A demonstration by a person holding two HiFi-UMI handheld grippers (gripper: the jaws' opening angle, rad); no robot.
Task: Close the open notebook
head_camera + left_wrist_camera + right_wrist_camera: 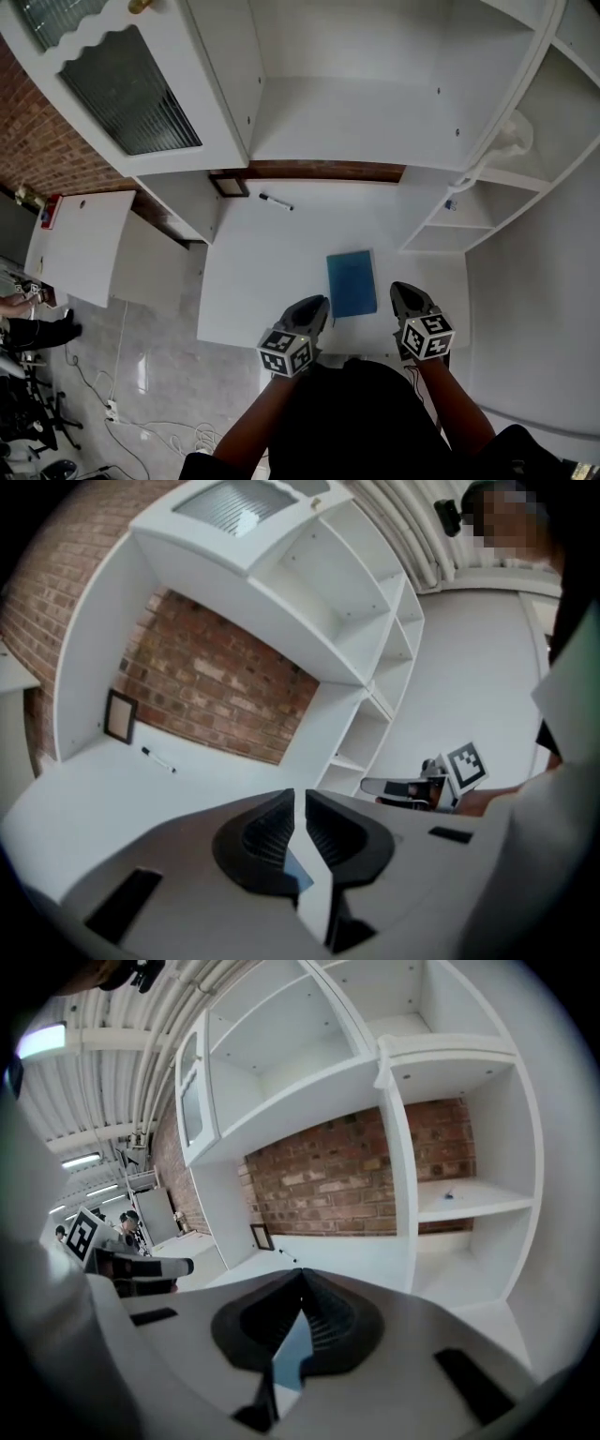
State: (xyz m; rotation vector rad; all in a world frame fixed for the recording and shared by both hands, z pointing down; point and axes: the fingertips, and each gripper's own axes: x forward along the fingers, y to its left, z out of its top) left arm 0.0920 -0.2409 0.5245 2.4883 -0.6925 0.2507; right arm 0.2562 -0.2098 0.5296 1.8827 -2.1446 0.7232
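The blue notebook [352, 283] lies closed and flat on the white desk [272, 272], near its front edge. My left gripper [319, 303] hovers just left of the notebook's near corner, with only a narrow slit between its jaws and nothing in them. In the left gripper view the left gripper [300, 795] looks over the desk, and a sliver of blue notebook [298, 874] shows through the slit. My right gripper [401, 290] hangs just right of the notebook, shut and empty. Past the right gripper [302, 1275], a strip of the notebook [292, 1349] shows in the right gripper view.
A black marker pen [276, 202] and a small dark picture frame [230, 185] sit at the back of the desk by the brick wall. White shelves [469, 211] flank the right side. A cabinet door [122, 84] stands open at upper left.
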